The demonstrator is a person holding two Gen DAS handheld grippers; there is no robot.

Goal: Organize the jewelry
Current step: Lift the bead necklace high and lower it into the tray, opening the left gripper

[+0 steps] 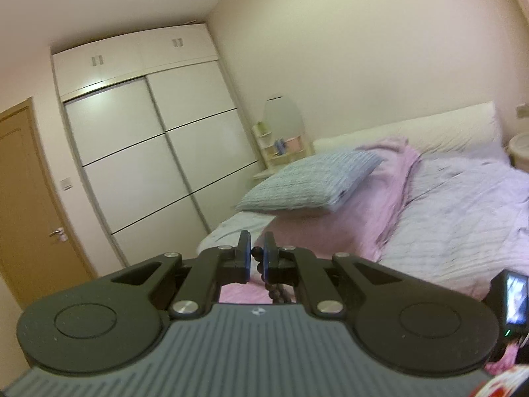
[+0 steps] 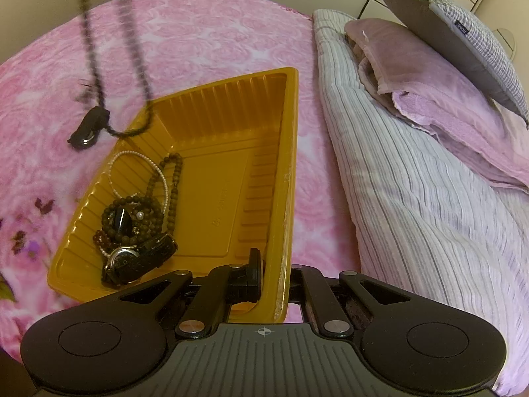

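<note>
My left gripper is shut on a dark beaded necklace, held high above the bed. The same necklace hangs down blurred in the right wrist view, its black pendant over the tray's far left corner. My right gripper is shut on the near right rim of a yellow plastic tray on the pink floral bedspread. In the tray's left side lie a pearl strand, brown bead strings and a black wristwatch.
A striped lilac quilt lies right of the tray, with a folded purple towel and a grey pillow on it. A white wardrobe, wooden door and bedside shelf stand beyond the bed.
</note>
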